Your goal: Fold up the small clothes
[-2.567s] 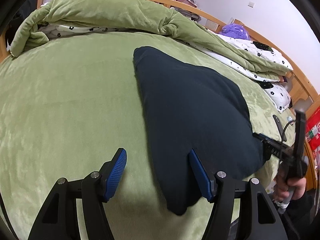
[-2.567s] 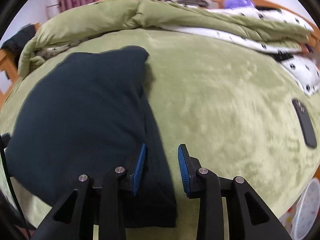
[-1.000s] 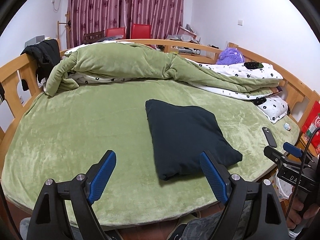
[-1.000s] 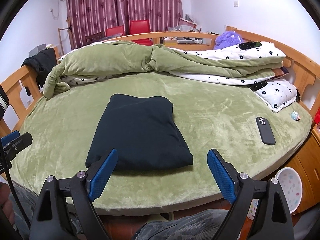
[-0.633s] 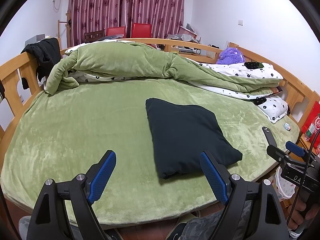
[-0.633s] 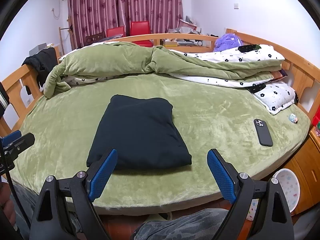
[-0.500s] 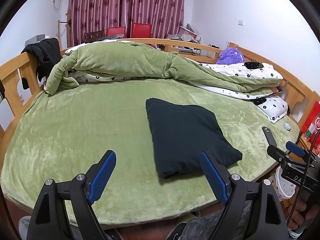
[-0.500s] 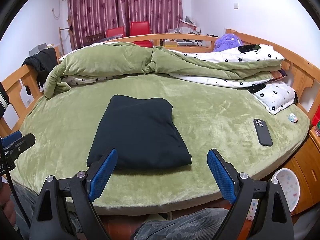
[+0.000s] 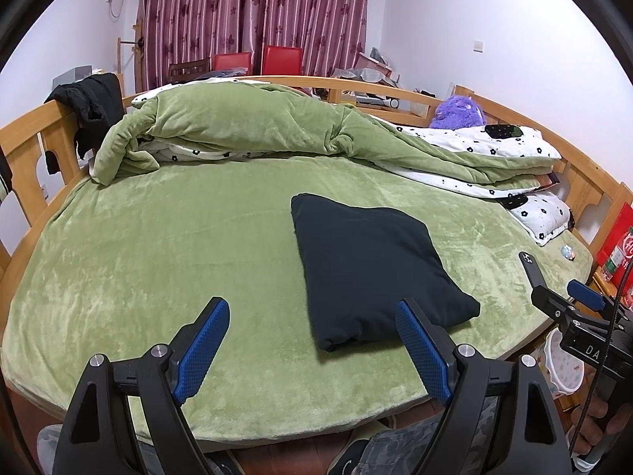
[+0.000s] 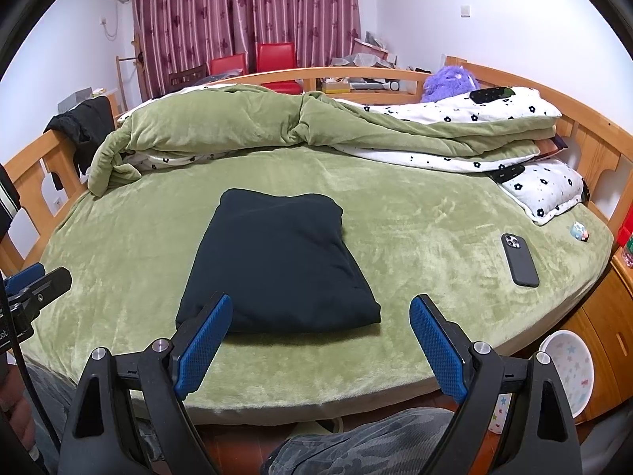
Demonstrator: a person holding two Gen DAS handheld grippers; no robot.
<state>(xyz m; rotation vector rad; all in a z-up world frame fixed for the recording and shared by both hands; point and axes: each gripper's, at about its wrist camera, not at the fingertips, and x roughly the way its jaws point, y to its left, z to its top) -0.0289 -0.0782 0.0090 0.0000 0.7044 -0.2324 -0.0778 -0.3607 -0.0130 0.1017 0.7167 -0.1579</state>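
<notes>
The left gripper (image 9: 312,348) has its jaws spread wide with nothing between them, and the right gripper (image 10: 316,346) stands the same way, wide and empty. Both hang back over the near edge of the bed, clear of the cloth. Just ahead of the right gripper's jaws, and ahead and to the right of the left gripper's, lies the dark garment (image 10: 279,265), folded into a thick square packet on the green blanket (image 9: 158,245). Neither gripper touches it.

Farther out, to the right of the right gripper, a phone (image 10: 519,260) lies flat on the blanket, well apart from the garment. Beyond the garment, a bunched green quilt (image 10: 237,126) runs along the far side of the bed.

The fold looks finished, so the risk lies in any further handling. The packet is plump and its near edge bulges rather than lying crisp. A pinch on only the top layer would probably peel it open. A push from one side could slide the layers askew on the plush blanket. A low sweep by the right gripper could catch the phone.
</notes>
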